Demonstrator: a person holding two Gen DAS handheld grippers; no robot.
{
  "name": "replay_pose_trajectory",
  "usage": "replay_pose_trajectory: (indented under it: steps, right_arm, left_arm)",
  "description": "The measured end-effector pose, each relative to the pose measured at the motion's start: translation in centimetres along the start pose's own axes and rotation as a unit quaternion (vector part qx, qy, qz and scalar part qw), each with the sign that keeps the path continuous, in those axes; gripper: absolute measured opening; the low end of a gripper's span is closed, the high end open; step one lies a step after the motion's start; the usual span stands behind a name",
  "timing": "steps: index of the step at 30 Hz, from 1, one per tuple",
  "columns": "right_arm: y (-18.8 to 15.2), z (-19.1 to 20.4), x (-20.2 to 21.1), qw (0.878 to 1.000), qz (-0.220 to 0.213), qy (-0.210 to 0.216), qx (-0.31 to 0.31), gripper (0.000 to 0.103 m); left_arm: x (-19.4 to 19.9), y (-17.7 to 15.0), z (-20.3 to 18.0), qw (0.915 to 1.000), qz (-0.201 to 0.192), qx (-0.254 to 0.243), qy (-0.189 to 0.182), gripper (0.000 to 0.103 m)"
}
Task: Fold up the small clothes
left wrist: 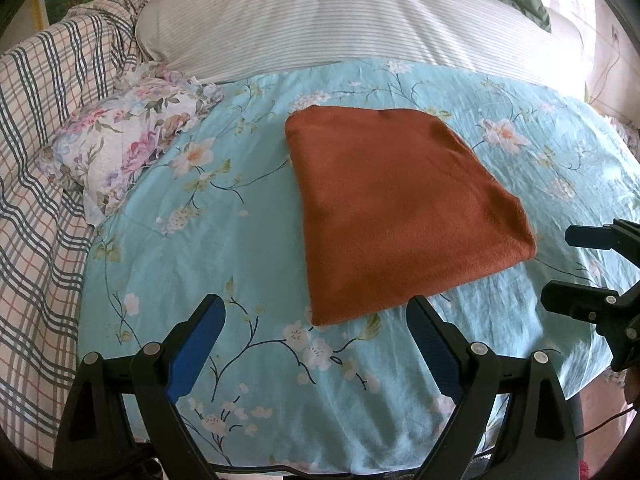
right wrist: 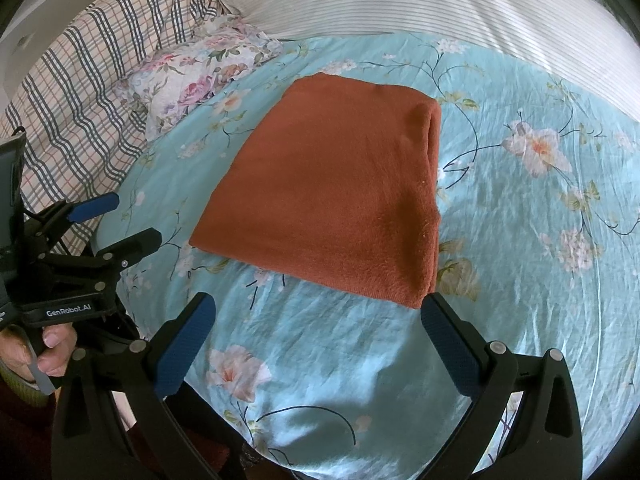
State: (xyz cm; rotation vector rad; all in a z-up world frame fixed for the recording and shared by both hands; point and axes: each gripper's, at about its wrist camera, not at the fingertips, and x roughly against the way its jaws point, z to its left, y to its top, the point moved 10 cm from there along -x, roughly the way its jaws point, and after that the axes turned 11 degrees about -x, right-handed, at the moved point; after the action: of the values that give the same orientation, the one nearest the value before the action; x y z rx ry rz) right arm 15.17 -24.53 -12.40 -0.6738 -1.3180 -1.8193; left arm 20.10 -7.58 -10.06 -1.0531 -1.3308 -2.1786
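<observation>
A rust-orange cloth (left wrist: 400, 208) lies folded flat in a rough square on the light-blue floral sheet (left wrist: 240, 216); it also shows in the right wrist view (right wrist: 340, 192), with its stacked fold edges on the right. My left gripper (left wrist: 316, 308) is open and empty, just in front of the cloth's near left corner. My right gripper (right wrist: 320, 308) is open and empty, just in front of the cloth's near right corner. The right gripper also shows at the right edge of the left wrist view (left wrist: 560, 268); the left gripper shows at the left of the right wrist view (right wrist: 132, 220).
A small floral pillow (left wrist: 128, 148) lies left of the cloth. A checked blanket (left wrist: 40, 160) is bunched along the left. A large striped pillow (left wrist: 340, 20) lies behind the sheet. The bed's front edge is right below the grippers.
</observation>
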Motion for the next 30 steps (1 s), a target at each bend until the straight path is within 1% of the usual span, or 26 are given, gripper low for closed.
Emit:
replay_pose_trajectory:
  steps: [30]
  right_arm:
    - [0.24,-0.32,-0.78,1.000,0.002,0.003,0.001,0.102]
  left_arm:
    - [-0.46,0.12,-0.11,1.0000,-0.004,-0.003,-0.003,0.093]
